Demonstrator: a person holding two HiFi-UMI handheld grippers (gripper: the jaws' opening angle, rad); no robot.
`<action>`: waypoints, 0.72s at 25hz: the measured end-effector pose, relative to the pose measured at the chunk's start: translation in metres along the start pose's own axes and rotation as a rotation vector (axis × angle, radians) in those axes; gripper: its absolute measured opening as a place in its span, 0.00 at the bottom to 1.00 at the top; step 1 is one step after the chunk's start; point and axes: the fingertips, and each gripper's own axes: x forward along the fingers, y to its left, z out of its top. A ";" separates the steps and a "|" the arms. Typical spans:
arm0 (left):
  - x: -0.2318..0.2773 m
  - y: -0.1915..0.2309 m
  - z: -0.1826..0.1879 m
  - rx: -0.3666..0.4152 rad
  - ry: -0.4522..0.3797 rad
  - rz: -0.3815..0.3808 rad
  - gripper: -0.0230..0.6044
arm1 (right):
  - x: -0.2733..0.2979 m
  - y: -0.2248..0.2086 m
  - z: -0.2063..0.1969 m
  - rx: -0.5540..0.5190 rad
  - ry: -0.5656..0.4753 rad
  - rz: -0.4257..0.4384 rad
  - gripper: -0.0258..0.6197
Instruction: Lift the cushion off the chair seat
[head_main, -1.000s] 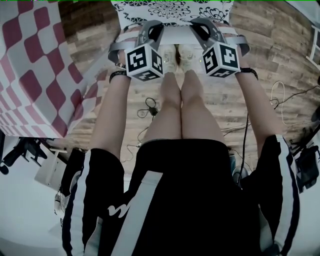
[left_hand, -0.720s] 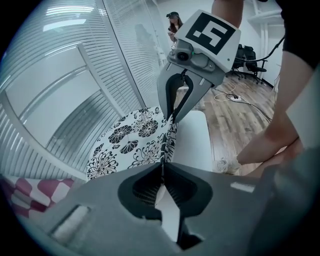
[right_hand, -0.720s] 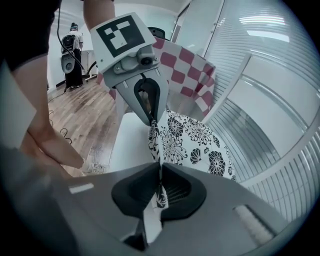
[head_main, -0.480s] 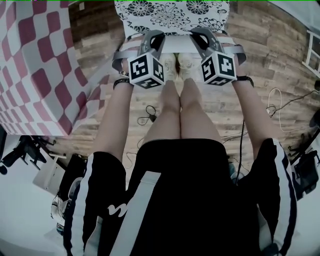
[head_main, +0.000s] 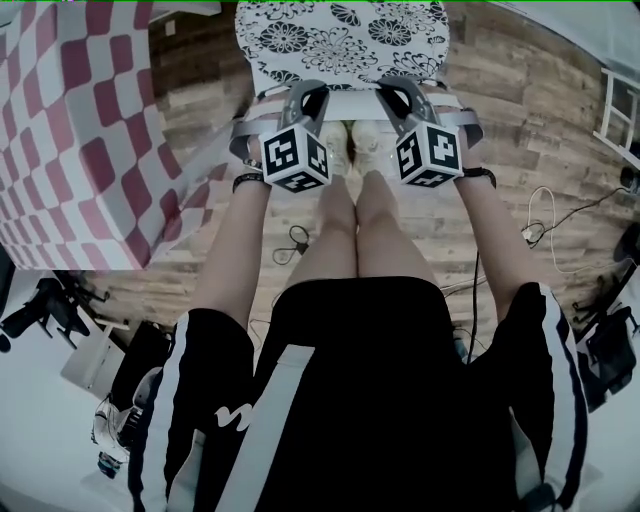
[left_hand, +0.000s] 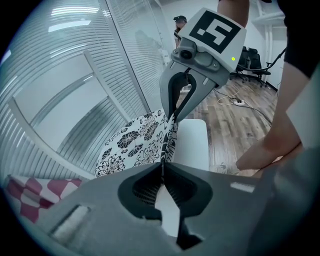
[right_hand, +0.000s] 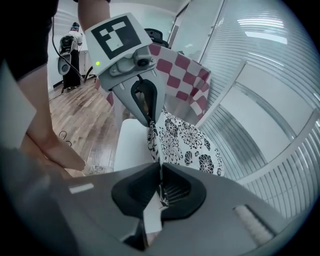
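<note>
The cushion (head_main: 340, 40) is white with a black flower print and hangs by its near edge over the white chair seat (head_main: 345, 100). My left gripper (head_main: 305, 90) is shut on that edge toward the left, my right gripper (head_main: 397, 87) is shut on it toward the right. In the left gripper view my jaws (left_hand: 162, 167) pinch the cushion (left_hand: 135, 142) edge, and the right gripper (left_hand: 175, 117) grips the same edge further along, over the seat (left_hand: 192, 145). In the right gripper view my jaws (right_hand: 160, 170) clamp the cushion (right_hand: 187, 142), with the left gripper (right_hand: 150, 122) beyond.
A red-and-white checkered cloth (head_main: 70, 130) covers furniture at the left. The person's legs and shoes (head_main: 350, 135) stand just in front of the chair. Cables (head_main: 295, 235) lie on the wood floor. Glass walls with blinds (left_hand: 75, 100) rise behind the chair; office chairs (left_hand: 250, 57) stand further off.
Both grippers have risen together with the cushion's edge held. More of the flowered cushion shows at the top of the head view than before.
</note>
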 end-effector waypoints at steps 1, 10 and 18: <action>-0.002 0.000 0.001 -0.002 -0.001 0.001 0.06 | -0.002 -0.001 0.001 0.001 0.000 -0.003 0.05; -0.015 0.008 0.011 -0.022 -0.006 0.017 0.06 | -0.016 -0.008 0.009 0.016 -0.001 -0.016 0.05; -0.026 0.004 0.021 -0.021 -0.012 0.013 0.06 | -0.030 -0.008 0.012 0.006 0.004 -0.015 0.05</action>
